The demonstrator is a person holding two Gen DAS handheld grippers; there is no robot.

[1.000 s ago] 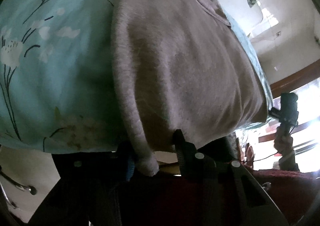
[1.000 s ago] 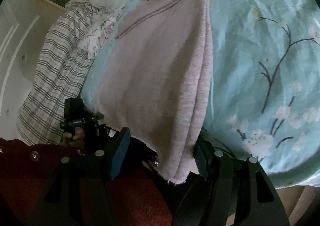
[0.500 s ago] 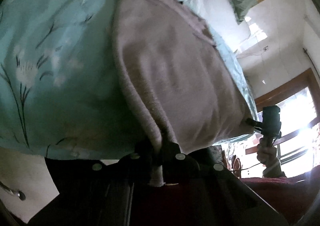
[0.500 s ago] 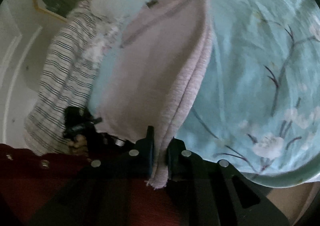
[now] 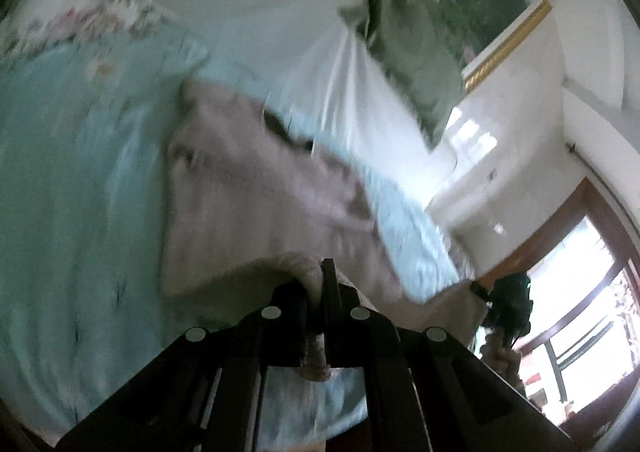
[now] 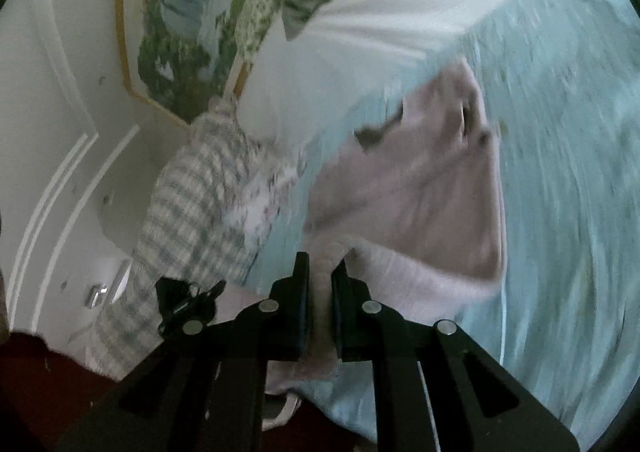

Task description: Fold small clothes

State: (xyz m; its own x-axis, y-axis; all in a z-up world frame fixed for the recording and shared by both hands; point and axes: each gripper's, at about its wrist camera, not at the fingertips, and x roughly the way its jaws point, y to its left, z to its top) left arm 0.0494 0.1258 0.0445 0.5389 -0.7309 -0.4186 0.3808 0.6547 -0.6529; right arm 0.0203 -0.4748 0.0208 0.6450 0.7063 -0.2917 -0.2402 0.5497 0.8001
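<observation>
**Two grippers clamped on one pink garment**

Both grippers are closed on fabric. Nearest the left wrist camera, the left gripper (image 5: pixel 317 284) pinches a rolled edge of the pale pink knit garment (image 5: pixel 256 204) between its black fingers, a tail of cloth hanging down behind the pinch. In the right wrist view, the right gripper (image 6: pixel 320 280) likewise clamps a bunched hem of the same pink garment (image 6: pixel 420 188), its fingers pressed tight against the cloth.

Beyond the fingers, the garment rises off a light turquoise bedspread (image 5: pixel 72 188) and stretches away, its far end resting on the bed. Both views are blurred, so its finer shape cannot be told. To the right in the left view, the other gripper's black body (image 5: pixel 508 304) appears at the garment's lower corner.

Farther off lie a white pillow (image 5: pixel 348 92), a checked cloth (image 6: pixel 188 204) and a gold-framed landscape painting (image 6: pixel 180 24) on the white wall.
</observation>
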